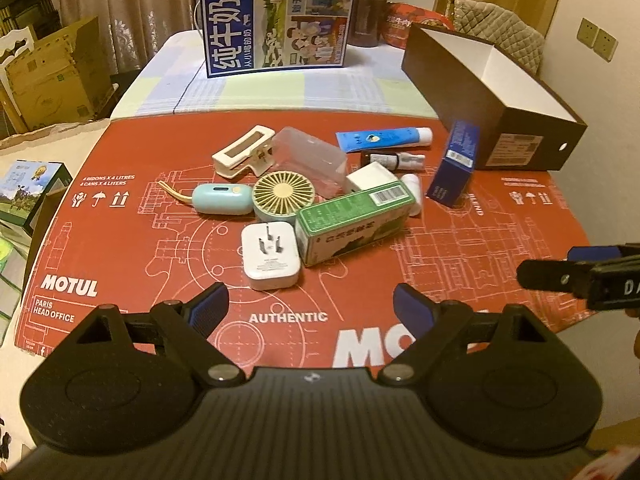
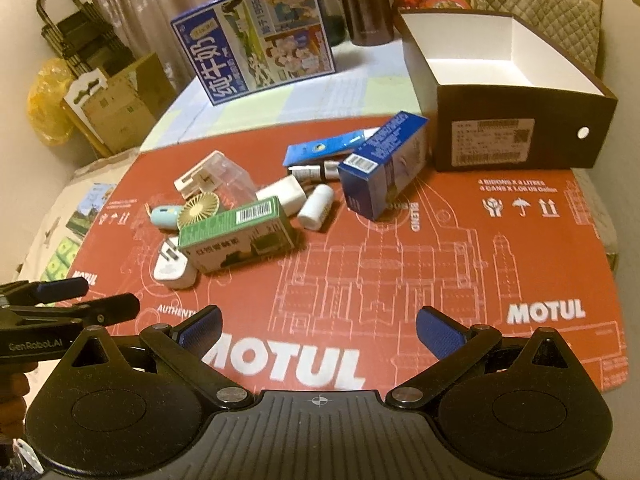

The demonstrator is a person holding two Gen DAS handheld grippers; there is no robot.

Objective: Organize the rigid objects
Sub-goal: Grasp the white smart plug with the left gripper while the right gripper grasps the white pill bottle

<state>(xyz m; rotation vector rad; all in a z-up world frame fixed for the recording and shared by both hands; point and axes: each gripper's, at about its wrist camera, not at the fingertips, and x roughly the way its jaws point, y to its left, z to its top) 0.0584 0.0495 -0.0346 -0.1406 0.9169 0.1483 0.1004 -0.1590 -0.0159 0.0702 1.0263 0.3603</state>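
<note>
A heap of small items lies on the red Motul sheet (image 1: 120,248): a green box (image 1: 352,222) (image 2: 236,234), white plug adapter (image 1: 271,256) (image 2: 174,270), small fan (image 1: 278,196) (image 2: 198,210), white clip (image 1: 242,152), clear case (image 1: 310,158), blue tube (image 1: 384,140) (image 2: 320,146) and blue box (image 1: 454,164) (image 2: 382,168). An empty dark shoebox (image 1: 500,92) (image 2: 516,120) stands at the right rear. My left gripper (image 1: 310,310) is open, nearer than the adapter. My right gripper (image 2: 318,330) is open over bare sheet, holding nothing.
A large blue milk carton (image 1: 278,20) (image 2: 260,48) stands at the table's back beside brown jars (image 2: 366,8). A chair with a quilted cover (image 2: 540,4) is behind the shoebox. Cardboard boxes (image 1: 52,76) sit off the table's left side.
</note>
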